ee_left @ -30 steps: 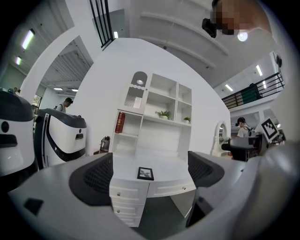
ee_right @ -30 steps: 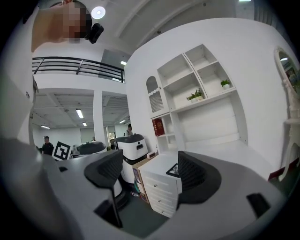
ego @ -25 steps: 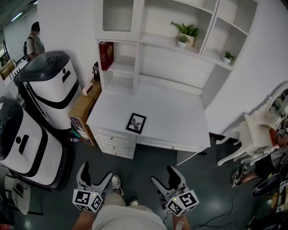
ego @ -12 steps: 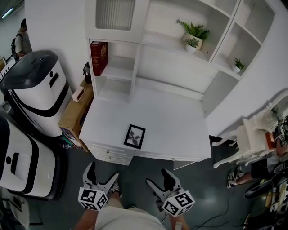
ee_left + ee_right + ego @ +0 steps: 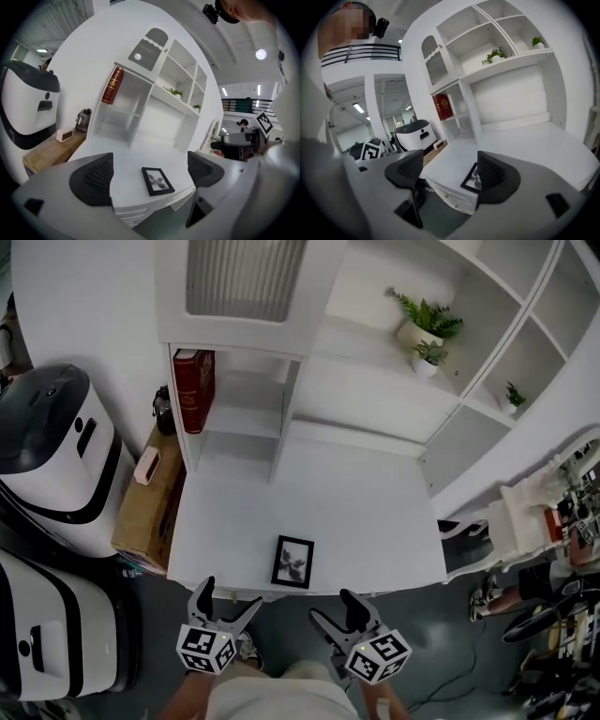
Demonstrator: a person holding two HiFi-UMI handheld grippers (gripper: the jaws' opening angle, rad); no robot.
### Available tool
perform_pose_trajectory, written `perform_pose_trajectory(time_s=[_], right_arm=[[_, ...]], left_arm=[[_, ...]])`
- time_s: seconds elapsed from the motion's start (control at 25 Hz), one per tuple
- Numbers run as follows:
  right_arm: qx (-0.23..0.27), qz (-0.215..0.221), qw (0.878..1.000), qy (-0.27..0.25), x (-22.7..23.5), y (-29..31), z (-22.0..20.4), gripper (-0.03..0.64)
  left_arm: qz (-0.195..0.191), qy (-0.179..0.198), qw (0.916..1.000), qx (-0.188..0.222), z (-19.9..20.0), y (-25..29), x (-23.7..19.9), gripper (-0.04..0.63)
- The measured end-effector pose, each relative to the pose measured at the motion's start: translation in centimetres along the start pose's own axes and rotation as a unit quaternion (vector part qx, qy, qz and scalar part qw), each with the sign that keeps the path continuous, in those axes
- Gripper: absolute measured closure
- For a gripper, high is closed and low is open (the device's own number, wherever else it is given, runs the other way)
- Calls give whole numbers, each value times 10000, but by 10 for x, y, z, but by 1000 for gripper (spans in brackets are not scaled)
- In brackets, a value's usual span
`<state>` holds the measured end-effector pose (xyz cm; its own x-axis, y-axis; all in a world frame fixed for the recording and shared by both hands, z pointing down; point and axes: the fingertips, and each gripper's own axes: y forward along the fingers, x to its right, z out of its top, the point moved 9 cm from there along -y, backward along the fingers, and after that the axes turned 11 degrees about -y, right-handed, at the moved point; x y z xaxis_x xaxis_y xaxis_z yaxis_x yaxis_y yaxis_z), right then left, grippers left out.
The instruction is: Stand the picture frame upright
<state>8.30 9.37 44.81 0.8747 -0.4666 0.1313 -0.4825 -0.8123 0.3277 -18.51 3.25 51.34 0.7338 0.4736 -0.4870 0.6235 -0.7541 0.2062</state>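
A white table (image 5: 375, 521) below white shelves (image 5: 375, 334) fills the scene. The fingers of the left gripper (image 5: 228, 601) and the right gripper (image 5: 335, 608) stand apart, holding nothing. Both grippers hover low, just off the table's front edge. The picture frame (image 5: 292, 562) lies flat near that edge, between the 2. This looks like the approach; next, reach in and tip the frame up.

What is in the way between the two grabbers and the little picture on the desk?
Nothing I can see. The picture frame lies flat near the front edge of the desk, nothing beside it. The left gripper and right gripper hang open just short of that edge.
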Motion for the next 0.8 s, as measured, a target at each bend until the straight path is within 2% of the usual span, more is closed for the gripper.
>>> perform_pose_trajectory(time_s=[0.2, 0.4, 0.56, 0.64, 0.72, 0.8], right_arm=[[-290, -166, 9993, 165, 5, 18, -11, 258], [-590, -187, 9978, 222, 18, 36, -16, 258], [-840, -103, 9956, 414, 35, 55, -27, 258], [-912, -15, 9926, 801, 48, 66, -36, 258], [-936, 48, 9897, 1080, 61, 77, -44, 258], [-1065, 50, 9891, 1012, 73, 88, -50, 258]], left_arm=[[-184, -61, 9992, -338, 2, 31, -16, 117], [-155, -168, 9986, -484, 6, 50, -21, 117], [-154, -477, 9967, -646, -1, 64, -23, 117], [-257, -631, 9941, -839, -7, 74, -23, 117], [-324, -591, 9915, -1112, -12, 88, -23, 117], [-307, -494, 9884, -1402, -18, 105, -23, 117]])
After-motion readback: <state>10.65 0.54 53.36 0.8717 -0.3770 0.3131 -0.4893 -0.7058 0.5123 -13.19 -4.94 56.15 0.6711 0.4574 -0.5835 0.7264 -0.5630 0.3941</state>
